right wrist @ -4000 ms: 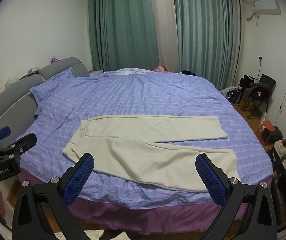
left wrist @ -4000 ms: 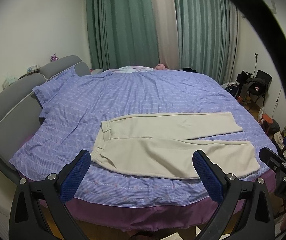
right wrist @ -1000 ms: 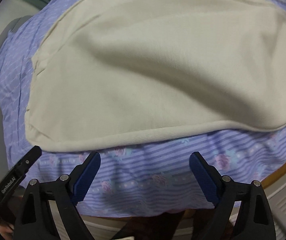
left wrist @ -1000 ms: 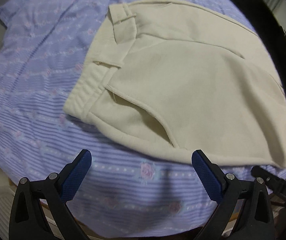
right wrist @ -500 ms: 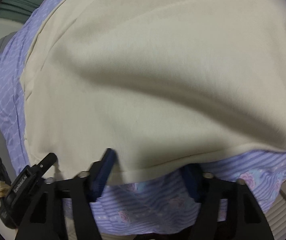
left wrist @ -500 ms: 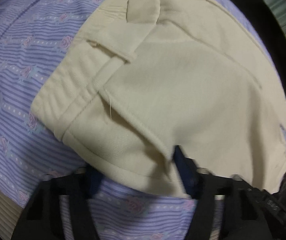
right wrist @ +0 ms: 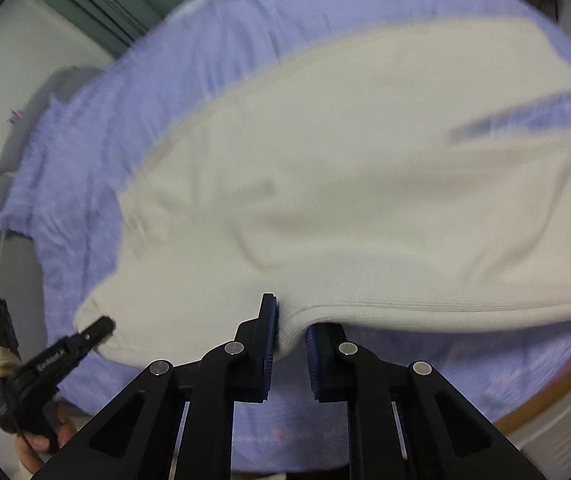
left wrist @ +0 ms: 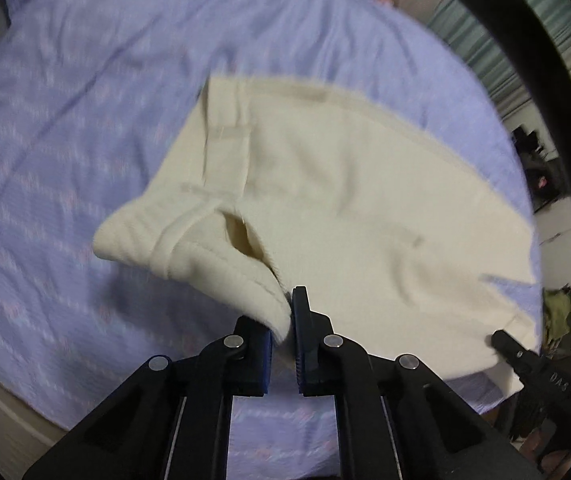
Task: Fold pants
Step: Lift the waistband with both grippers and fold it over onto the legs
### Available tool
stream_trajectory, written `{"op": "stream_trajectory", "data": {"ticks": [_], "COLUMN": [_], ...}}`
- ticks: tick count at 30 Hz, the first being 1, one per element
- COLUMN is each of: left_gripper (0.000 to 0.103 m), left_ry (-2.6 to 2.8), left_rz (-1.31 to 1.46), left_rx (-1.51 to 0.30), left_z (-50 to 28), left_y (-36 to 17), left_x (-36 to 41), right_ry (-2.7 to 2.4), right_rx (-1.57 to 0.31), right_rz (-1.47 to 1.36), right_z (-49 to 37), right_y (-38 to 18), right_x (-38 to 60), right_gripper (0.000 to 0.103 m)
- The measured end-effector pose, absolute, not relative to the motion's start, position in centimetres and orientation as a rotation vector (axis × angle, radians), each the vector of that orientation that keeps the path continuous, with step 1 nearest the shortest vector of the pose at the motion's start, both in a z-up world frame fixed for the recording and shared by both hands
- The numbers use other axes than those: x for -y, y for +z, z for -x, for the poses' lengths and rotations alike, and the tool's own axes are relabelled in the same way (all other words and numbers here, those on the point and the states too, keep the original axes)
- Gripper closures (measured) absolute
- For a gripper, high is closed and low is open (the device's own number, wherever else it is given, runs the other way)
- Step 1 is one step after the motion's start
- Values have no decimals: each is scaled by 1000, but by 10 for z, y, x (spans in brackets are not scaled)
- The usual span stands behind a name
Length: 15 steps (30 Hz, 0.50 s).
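Cream pants [left wrist: 345, 184] lie spread on a bed with a purple striped sheet [left wrist: 45, 128]. My left gripper [left wrist: 282, 332] is shut on the near edge of the pants by the waistband and pocket, lifting that corner off the sheet. My right gripper [right wrist: 290, 340] is shut on the near hem edge of the pants [right wrist: 365, 184] further along the leg, and the cloth rises there too. The right gripper also shows at the lower right of the left wrist view [left wrist: 525, 364], and the left gripper at the lower left of the right wrist view [right wrist: 69, 352].
The bed's near edge [left wrist: 1, 396] runs below both grippers. Green curtains [left wrist: 497, 40] hang behind the bed. A grey headboard [right wrist: 13, 184] stands at the left. Clutter [left wrist: 541, 168] sits on the floor at the right.
Both grippers have closed on the near edge of the pants and lifted it off the sheet. Both views are blurred with motion.
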<state>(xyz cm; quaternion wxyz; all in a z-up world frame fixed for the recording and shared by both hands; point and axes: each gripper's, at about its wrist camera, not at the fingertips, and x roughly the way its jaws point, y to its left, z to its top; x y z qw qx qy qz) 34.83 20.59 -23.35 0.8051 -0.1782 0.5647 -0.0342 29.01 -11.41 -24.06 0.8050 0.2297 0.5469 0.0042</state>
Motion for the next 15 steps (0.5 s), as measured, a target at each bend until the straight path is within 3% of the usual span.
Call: {"op": "stream_trajectory", "data": {"ticks": [8, 15], "left_gripper": [93, 93], "left_ry": [-139, -101], "left_rz": [252, 216], "left_rx": [-1049, -1076], "left_z": [-425, -518], "left_y": [-194, -218], "left_x": [-188, -189], "right_ry": [11, 50], "right_rx": [-977, -1013], "right_rz": [-423, -316], "right_z": [-389, -503], "right_y": [-189, -205], "right_x": [124, 108], "right_gripper": [89, 89]}}
